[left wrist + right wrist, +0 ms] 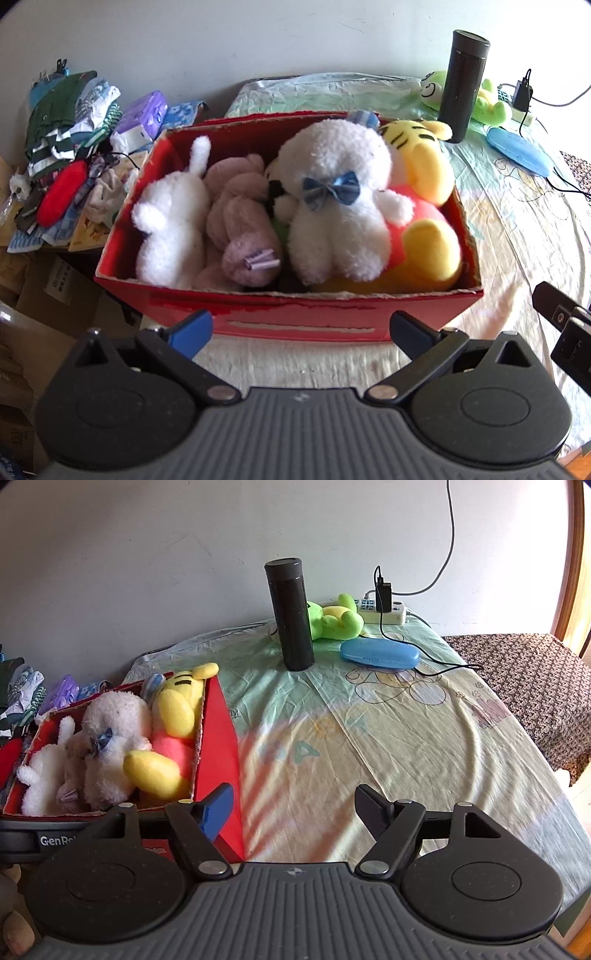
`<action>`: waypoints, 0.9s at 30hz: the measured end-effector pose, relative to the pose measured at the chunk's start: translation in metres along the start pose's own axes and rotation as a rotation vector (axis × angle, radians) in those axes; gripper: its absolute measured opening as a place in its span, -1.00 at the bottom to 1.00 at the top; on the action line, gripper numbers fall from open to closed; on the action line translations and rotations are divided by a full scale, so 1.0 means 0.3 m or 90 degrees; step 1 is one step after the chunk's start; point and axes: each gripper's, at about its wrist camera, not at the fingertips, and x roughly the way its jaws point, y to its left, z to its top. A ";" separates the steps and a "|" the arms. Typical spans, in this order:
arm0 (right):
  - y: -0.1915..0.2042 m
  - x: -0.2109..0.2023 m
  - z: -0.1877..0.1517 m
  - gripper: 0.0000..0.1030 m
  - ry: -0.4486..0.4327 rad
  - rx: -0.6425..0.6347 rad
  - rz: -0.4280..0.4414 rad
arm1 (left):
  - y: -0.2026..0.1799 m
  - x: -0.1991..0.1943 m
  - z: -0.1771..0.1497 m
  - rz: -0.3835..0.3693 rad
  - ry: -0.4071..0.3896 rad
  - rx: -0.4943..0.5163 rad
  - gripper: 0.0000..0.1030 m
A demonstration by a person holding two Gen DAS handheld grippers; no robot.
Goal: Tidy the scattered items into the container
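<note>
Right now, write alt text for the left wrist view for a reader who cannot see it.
A red box on a cloth-covered table holds plush toys: a white bunny, a mauve toy, a white bear with a blue bow and a yellow tiger-striped toy. The left tool hangs open and empty before it. Behind stand a dark flask and a green plush frog.

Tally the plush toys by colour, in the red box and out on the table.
White: 2, long-eared white plush rabbit and fluffy white plush with blue bow
Mauve: 1, mauve plush
Yellow: 1, yellow striped plush in a red top
Green: 1, green plush frog, outside the red cardboard box
Total: 5
</note>
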 end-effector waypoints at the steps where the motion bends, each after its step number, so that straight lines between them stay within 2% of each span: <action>1: 0.012 0.000 0.006 0.46 -0.001 0.003 -0.001 | 0.009 0.001 0.003 0.000 -0.001 0.006 0.98; 10: 0.143 0.002 0.007 0.43 -0.009 0.023 0.020 | 0.133 0.037 0.024 -0.005 0.000 0.017 0.98; 18: 0.246 0.006 -0.003 0.30 -0.016 0.021 0.029 | 0.208 0.025 0.019 -0.032 -0.014 0.030 0.98; 23: 0.285 0.004 -0.008 0.30 -0.020 0.019 0.027 | 0.268 0.014 0.025 -0.058 -0.006 0.013 0.98; 27: 0.304 0.016 -0.001 0.30 -0.017 0.016 0.033 | 0.298 -0.002 0.032 -0.056 -0.013 -0.004 0.98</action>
